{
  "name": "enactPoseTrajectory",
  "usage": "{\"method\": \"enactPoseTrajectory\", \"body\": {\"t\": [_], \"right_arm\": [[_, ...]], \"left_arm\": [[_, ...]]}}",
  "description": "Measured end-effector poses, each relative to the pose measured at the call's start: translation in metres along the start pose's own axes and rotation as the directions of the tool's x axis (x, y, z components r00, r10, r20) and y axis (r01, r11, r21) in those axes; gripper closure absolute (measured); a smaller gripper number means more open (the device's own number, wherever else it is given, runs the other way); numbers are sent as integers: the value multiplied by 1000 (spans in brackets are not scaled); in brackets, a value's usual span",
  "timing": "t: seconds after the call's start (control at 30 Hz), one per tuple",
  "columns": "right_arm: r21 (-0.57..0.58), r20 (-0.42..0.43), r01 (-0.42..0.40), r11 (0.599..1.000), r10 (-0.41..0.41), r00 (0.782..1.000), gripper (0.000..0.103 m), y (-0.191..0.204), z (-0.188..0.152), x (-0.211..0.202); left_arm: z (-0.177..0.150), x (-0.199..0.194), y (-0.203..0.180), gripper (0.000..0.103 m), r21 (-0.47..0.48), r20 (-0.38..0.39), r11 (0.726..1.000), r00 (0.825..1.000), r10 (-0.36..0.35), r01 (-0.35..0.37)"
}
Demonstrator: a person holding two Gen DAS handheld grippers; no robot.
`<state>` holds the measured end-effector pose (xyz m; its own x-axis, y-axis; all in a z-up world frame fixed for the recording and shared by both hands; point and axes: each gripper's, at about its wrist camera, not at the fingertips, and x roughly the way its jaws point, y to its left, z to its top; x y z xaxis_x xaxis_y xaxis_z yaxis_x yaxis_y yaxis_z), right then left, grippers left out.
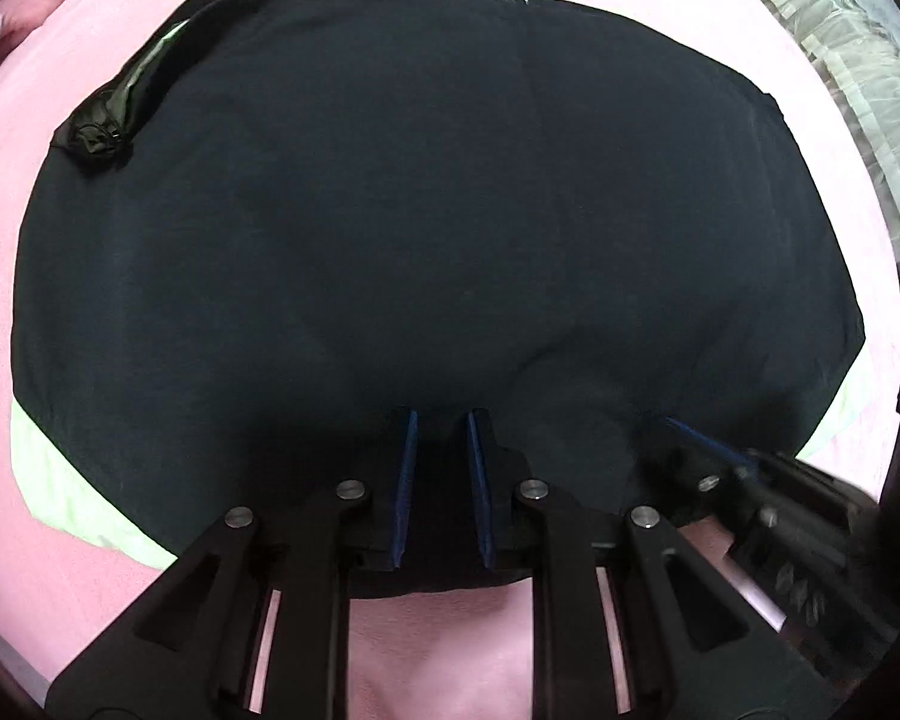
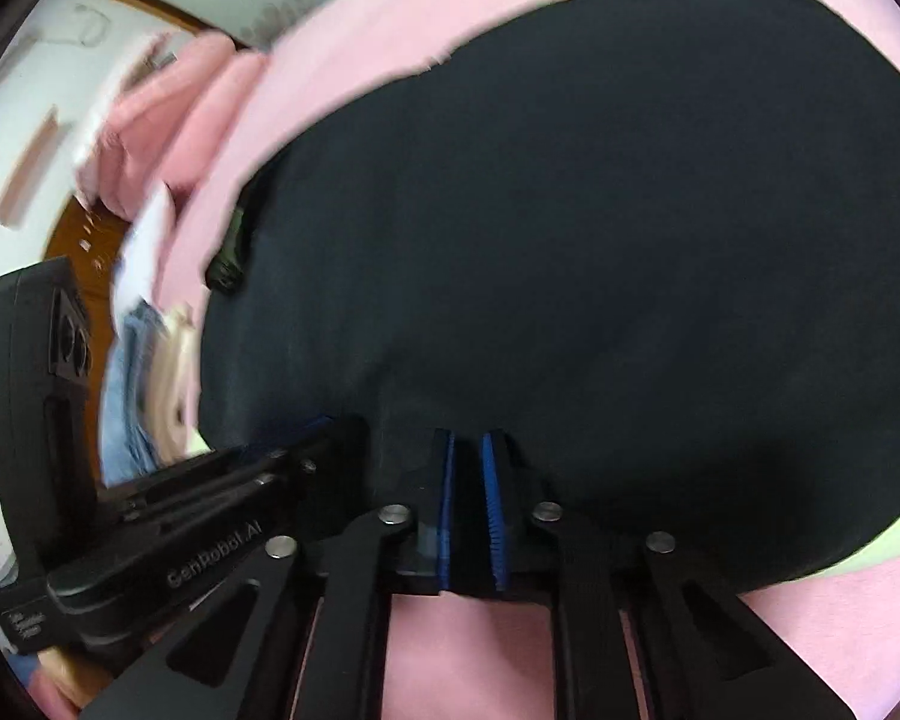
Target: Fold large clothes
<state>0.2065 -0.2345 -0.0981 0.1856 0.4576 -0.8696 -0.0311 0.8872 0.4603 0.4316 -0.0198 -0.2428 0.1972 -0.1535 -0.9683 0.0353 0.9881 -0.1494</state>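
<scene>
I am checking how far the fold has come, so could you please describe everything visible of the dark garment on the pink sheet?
The dark garment is a large, matte, navy-to-black cloth, seemingly soft knit, lying mostly flat and smooth on the pink sheet. Pale green fabric shows under its lower corners, and a bunched, shinier black piece lies on its far left edge. Its near hem runs between the pads of the left gripper and the right gripper, which both pinch it side by side.

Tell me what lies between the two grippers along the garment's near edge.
Only dark garment fabric lies between left gripper and right gripper, seen in the left wrist view.
</scene>
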Motion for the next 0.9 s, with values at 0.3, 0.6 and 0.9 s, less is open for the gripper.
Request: {"method": "enactPoseTrajectory", "body": {"t": [0.3,0.6,0.9], "right_arm": [[84,52,355,931,-360,932,103,-116,-14,-72],[179,237,520,835,-550,801,103,-169,-17,-147],[-83,131,83,993,-72,989,103,-117,10,-72]], "left_arm": [[-16,3,59,56,-20,2,925,925,379,-379],[-11,-7,98,73,-235,-44,905,934,354,-354],[42,0,-24,73,-55,56,997,997,-48,51]]}}
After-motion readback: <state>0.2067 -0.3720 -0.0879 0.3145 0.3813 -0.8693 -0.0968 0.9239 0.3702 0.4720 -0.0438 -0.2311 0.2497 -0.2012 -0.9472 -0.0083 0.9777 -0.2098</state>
